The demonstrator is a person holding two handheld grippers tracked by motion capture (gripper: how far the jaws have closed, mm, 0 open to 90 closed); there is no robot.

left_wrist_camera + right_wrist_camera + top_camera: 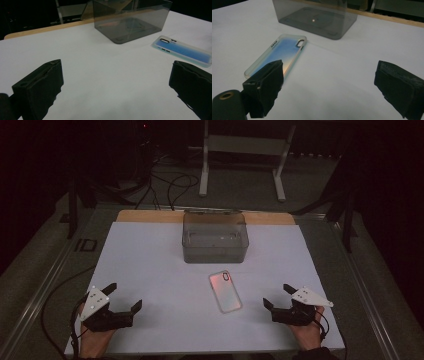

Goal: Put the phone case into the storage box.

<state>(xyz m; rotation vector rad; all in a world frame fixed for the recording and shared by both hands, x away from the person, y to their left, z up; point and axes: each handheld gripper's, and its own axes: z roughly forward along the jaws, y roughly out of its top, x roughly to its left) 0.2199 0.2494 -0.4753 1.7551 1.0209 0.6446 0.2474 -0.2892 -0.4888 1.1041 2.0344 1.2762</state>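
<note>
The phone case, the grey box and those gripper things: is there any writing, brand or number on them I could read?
None can be read.
Phone case: plain, only a camera cutout and small slots, no lettering.
Tinted box: no label visible.
Left gripper and right gripper: white plates with small dots, no words.

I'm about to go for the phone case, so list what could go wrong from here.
1. The phone case lies flat on the white sheet; fingers may slide off its thin rim or push it along.
2. The smoky clear box stands just beyond it; a shove could knock the case against its wall.
</note>
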